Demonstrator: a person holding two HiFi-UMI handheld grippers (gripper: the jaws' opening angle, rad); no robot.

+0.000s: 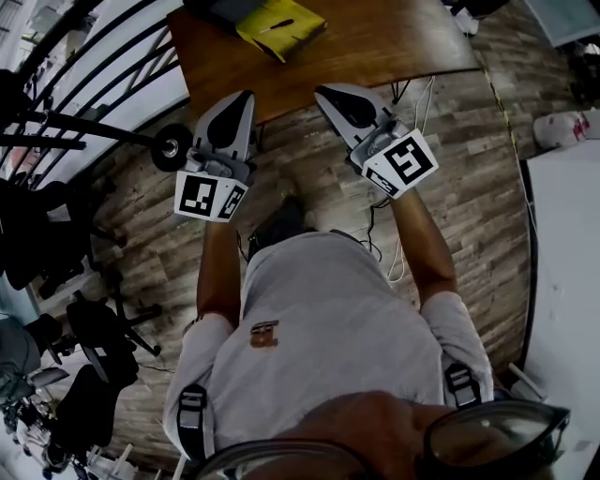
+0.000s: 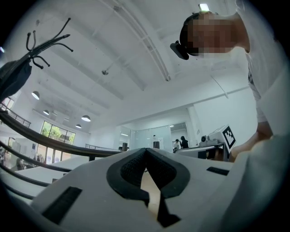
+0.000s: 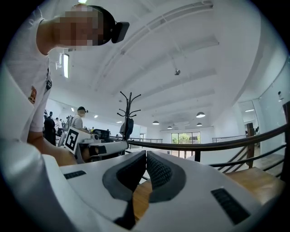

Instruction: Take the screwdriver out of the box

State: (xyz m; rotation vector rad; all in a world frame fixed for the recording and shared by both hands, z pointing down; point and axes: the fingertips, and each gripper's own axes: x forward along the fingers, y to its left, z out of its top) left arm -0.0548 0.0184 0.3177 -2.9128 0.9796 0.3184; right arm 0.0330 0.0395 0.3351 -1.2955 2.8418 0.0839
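A yellow box (image 1: 279, 28) lies on the brown wooden table (image 1: 375, 47) at the top of the head view, with a thin dark mark on its lid. No screwdriver can be made out. My left gripper (image 1: 246, 96) is held just short of the table's near edge, shut with nothing in it. To its right my right gripper (image 1: 321, 91) is likewise shut and empty, its tip at the table edge. In the left gripper view the pads (image 2: 131, 167) meet at the tip. The right gripper view shows the pads (image 3: 158, 172) closed together over wood (image 3: 253, 179).
A black railing (image 1: 84, 56) runs along the left, with a black stand and its round foot (image 1: 172, 145) near my left gripper. Dark office chairs (image 1: 94, 337) stand at lower left. A white table (image 1: 562, 262) is at the right. Cables (image 1: 403, 253) trail on the wood floor.
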